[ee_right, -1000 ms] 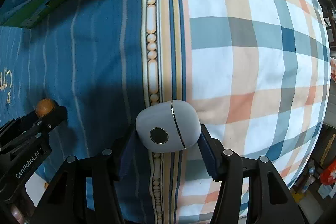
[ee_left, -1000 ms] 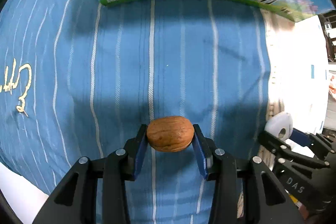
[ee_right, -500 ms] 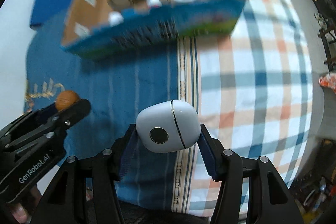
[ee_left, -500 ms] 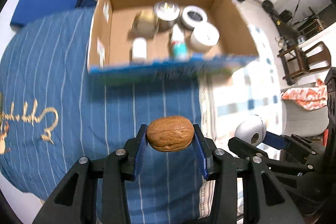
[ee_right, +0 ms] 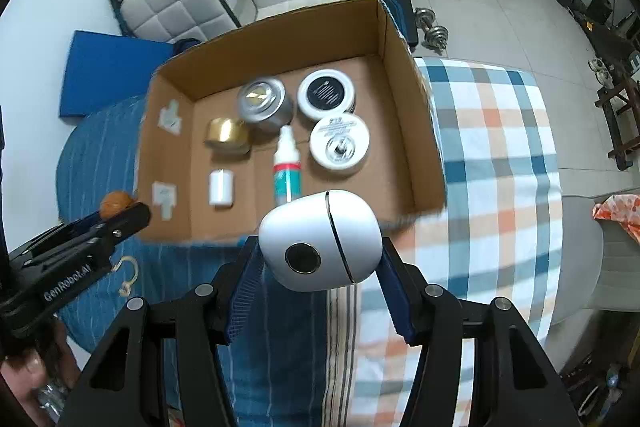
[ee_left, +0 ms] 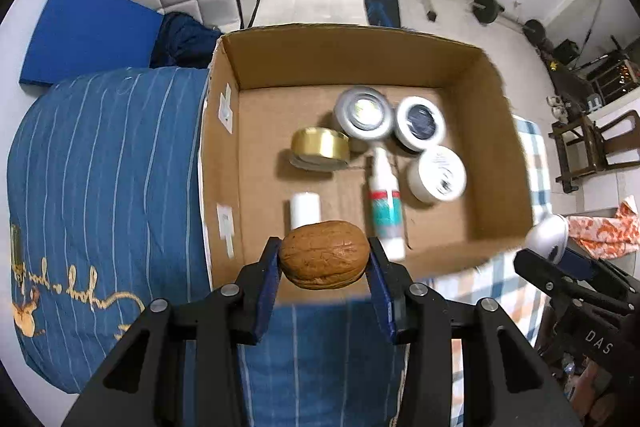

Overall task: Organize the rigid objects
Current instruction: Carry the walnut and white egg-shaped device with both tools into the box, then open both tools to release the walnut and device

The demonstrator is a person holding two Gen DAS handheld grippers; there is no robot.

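Cardboard box (ee_left: pixel 500 155), four tins, one walnut (ee_left: pixel 324 255)

Both loads are lifted away from the bedding: the walnut (ee_left: pixel 324 255) and the white egg-shaped device (ee_right: pixel 320 241) are now held high above the open cardboard box (ee_left: pixel 502 131), whose contents are revealed.
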